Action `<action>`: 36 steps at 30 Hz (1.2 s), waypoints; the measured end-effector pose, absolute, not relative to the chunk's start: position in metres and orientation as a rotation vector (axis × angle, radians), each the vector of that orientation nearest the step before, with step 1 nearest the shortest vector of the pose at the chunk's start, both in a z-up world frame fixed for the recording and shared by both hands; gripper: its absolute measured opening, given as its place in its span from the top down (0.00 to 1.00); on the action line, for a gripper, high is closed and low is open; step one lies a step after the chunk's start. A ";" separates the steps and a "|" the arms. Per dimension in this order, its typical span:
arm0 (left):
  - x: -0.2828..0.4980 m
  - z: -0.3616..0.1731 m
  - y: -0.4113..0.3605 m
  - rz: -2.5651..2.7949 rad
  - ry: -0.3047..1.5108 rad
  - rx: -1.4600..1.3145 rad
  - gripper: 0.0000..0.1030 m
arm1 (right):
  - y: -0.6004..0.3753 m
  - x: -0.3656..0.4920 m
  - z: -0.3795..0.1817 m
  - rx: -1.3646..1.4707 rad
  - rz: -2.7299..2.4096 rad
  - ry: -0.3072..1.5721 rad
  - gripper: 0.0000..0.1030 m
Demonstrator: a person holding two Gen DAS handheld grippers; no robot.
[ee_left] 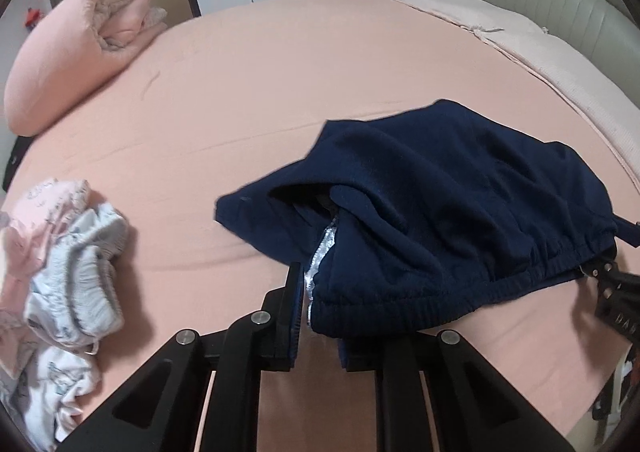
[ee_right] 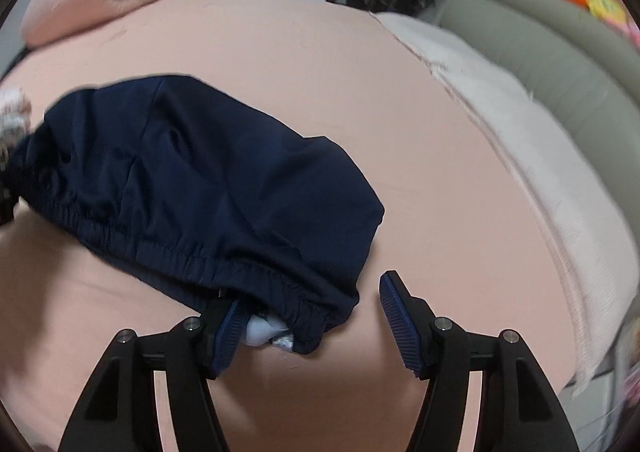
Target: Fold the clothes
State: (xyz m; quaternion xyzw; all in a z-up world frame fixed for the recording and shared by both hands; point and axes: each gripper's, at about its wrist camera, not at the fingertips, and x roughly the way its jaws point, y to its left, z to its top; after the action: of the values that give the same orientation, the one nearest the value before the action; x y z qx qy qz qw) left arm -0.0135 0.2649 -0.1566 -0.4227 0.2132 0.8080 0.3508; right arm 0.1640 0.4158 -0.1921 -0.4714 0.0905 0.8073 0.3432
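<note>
Dark navy shorts (ee_left: 448, 204) with an elastic waistband lie folded on the pink bed sheet (ee_left: 248, 92); they also show in the right wrist view (ee_right: 192, 180). My left gripper (ee_left: 318, 312) is nearly shut, its fingers pinching the near left corner of the waistband beside a silvery strip. My right gripper (ee_right: 312, 316) is open. Its left finger (ee_right: 228, 328) touches the waistband's right end, where a white lining shows; its right finger is clear of the cloth. The right gripper's tip also shows at the right edge of the left wrist view (ee_left: 612, 292).
A pile of pink and white-grey clothes (ee_left: 60, 284) lies at the left. A rolled pink blanket (ee_left: 84, 36) sits at the far left of the bed. A pale cover (ee_right: 532, 156) and a grey padded headboard (ee_right: 552, 52) run along the right. Wardrobes stand behind.
</note>
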 end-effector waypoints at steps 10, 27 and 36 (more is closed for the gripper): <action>-0.023 -0.153 0.234 2.136 0.430 -1.182 0.85 | 0.444 0.183 -0.198 -1.176 2.034 0.441 0.38; -0.027 -0.141 0.258 2.151 0.579 -1.126 0.86 | 0.441 0.176 -0.171 -1.175 2.162 0.434 0.89; -0.055 -0.152 0.300 2.107 0.677 -1.194 0.85 | 0.450 0.126 -0.156 -1.229 2.178 0.300 0.89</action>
State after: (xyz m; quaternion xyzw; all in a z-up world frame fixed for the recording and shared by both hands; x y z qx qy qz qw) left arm -0.0546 0.2996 -0.1523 -0.4516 0.2560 0.7971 0.3086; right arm 0.1258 0.4498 -0.1561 -0.4646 0.1135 0.8231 0.3063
